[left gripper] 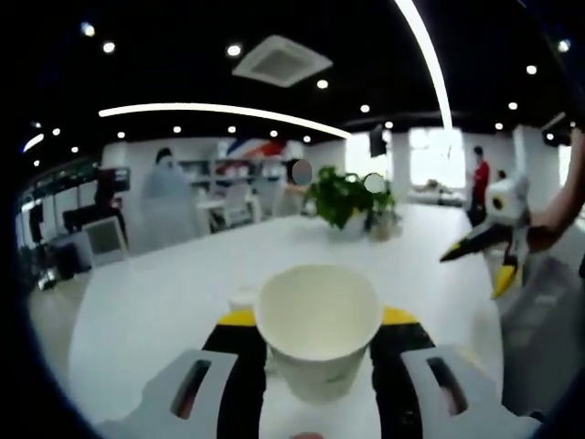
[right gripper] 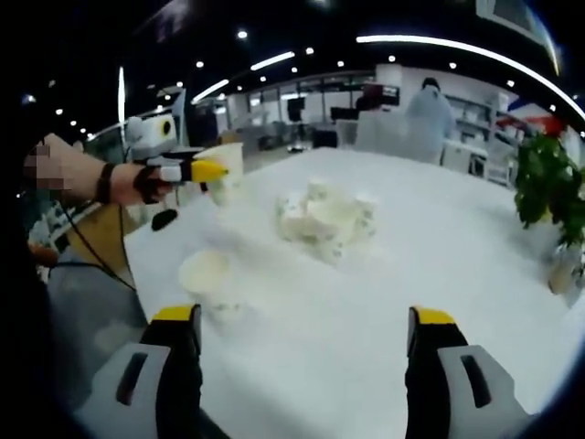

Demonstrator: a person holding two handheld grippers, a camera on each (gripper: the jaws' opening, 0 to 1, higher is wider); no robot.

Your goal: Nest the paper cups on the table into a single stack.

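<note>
In the left gripper view my left gripper (left gripper: 317, 322) is shut on a white paper cup (left gripper: 317, 334), held upright with its mouth showing. A small cup (left gripper: 242, 298) stands on the table just behind it. My right gripper (left gripper: 494, 261) hangs in a hand at the right, above the table. In the right gripper view my right gripper (right gripper: 304, 320) is open, nothing between its yellow-tipped fingers. A single cup (right gripper: 207, 275) stands just ahead of its left finger. A pile of several cups (right gripper: 324, 216) lies farther on. At the left, the left gripper (right gripper: 203, 170) holds its cup (right gripper: 228, 163).
The long white table (right gripper: 457, 256) runs ahead, its edge at the left. A potted plant (left gripper: 345, 198) and a small pot stand at the far end, the plant (right gripper: 551, 189) at the right in the right gripper view. People stand in the background.
</note>
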